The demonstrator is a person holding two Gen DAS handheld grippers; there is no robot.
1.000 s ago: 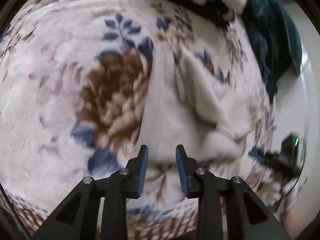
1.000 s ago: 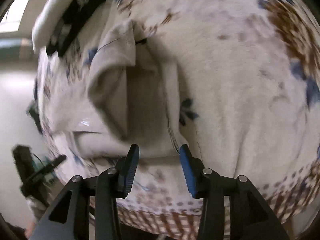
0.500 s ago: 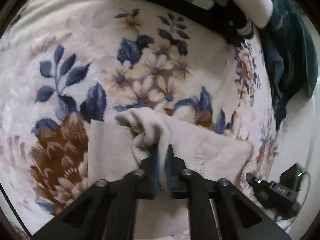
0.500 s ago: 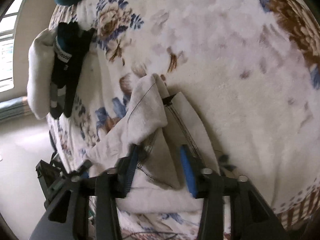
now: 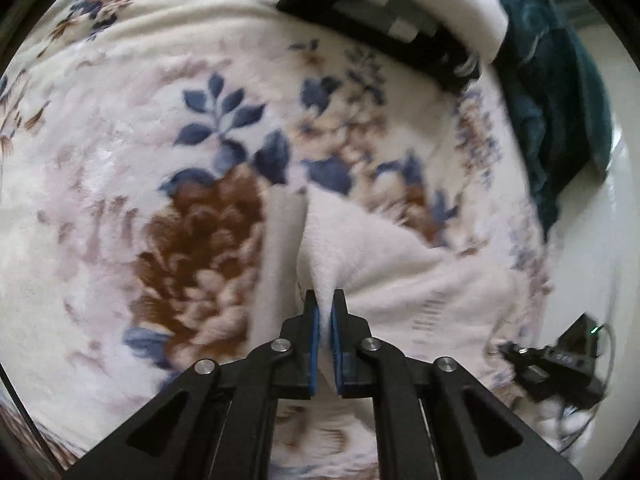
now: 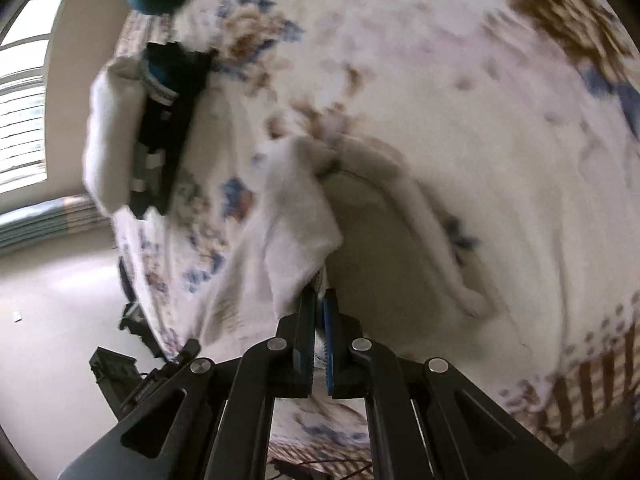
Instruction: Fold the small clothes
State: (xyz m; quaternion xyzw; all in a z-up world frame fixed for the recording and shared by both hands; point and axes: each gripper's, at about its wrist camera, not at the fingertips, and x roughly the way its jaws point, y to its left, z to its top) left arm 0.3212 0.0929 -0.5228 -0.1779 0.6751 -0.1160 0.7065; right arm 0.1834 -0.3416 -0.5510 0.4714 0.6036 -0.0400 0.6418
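Right wrist view blurred, garment (image 6: 296, 216) edge hidden between gripper (image 6: 319, 300)

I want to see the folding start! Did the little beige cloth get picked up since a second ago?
Yes. The beige cloth lay flat on the flowered blanket; now both the left gripper and right gripper pinch it, bunched upward.

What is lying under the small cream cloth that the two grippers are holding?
The floral blanket shows all around the cream cloth, so it lies on that. Whatever lies beneath the cloth's middle is covered.
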